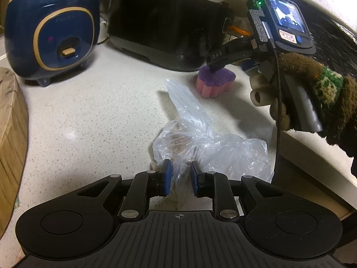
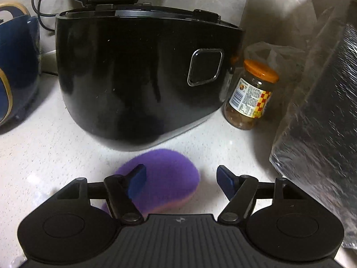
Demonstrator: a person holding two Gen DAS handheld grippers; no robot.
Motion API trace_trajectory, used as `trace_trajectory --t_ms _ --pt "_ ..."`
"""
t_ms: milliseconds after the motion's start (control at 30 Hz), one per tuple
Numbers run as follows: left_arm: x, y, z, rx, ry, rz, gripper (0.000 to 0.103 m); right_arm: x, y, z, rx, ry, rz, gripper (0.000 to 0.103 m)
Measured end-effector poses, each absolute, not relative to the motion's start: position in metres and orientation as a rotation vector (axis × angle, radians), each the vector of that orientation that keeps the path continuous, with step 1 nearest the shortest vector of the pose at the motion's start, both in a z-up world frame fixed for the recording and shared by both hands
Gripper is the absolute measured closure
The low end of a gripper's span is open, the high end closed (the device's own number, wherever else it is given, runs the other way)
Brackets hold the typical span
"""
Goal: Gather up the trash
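A crumpled clear plastic bag (image 1: 196,138) with brownish scraps inside lies on the speckled white counter (image 1: 89,122). My left gripper (image 1: 180,177) is shut on the bag's near folds, blue pads pressing the plastic. A purple and pink sponge (image 1: 215,82) lies further back. My right gripper (image 1: 217,67), held by a gloved hand, hovers over the sponge. In the right wrist view the right gripper (image 2: 181,178) is open, its left finger over the sponge (image 2: 165,178), which lies between and below the jaws.
A navy rice cooker (image 1: 51,35) stands at back left, a black cooker (image 2: 142,82) with raised lid behind the sponge. A jar with orange lid (image 2: 252,96) sits beside it. A foil-wrapped dark block (image 2: 323,111) is at right. A wooden board (image 1: 11,134) lies at left.
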State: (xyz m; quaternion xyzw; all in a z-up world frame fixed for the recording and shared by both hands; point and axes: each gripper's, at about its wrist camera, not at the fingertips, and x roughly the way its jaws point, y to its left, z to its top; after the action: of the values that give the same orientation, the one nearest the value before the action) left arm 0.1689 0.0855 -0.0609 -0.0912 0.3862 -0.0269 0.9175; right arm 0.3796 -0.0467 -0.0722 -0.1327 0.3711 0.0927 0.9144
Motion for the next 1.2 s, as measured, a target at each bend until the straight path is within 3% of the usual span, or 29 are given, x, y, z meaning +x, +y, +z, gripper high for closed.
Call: trace_trajectory --t_ms 233,500,533,567,600,767,1100,1200 --pt "0.172 0.083 -0.060 -0.171 0.807 -0.057 0.080 0.386 -0.058 -0.074 -0.253 0.778 0.203 0.019" --pt "0.176 0.081 -0.061 -0.153 0.816 -0.057 0.080 0.384 -0.084 -0.078 -0.077 0.868 0.308 0.020" --pt "0.176 0.081 -0.061 -0.152 0.817 -0.058 0.080 0.383 -0.085 -0.077 -0.068 0.866 0.318 0.028" --pt "0.176 0.082 -0.061 -0.152 0.818 -0.059 0.080 0.380 -0.086 -0.076 -0.058 0.864 0.346 0.045" --pt "0.176 0.082 -0.060 -0.153 0.820 -0.058 0.080 0.378 -0.085 -0.076 -0.053 0.862 0.367 0.046" --pt "0.179 0.081 -0.060 -0.161 0.826 -0.054 0.080 0.359 -0.079 -0.067 -0.159 0.847 0.394 0.098" --pt "0.182 0.096 -0.061 -0.288 0.837 -0.051 0.080 0.308 -0.097 -0.065 -0.150 0.899 0.442 0.099" --pt "0.175 0.110 -0.058 -0.432 0.800 -0.049 0.080 0.279 -0.101 -0.049 -0.128 0.868 0.518 0.094"
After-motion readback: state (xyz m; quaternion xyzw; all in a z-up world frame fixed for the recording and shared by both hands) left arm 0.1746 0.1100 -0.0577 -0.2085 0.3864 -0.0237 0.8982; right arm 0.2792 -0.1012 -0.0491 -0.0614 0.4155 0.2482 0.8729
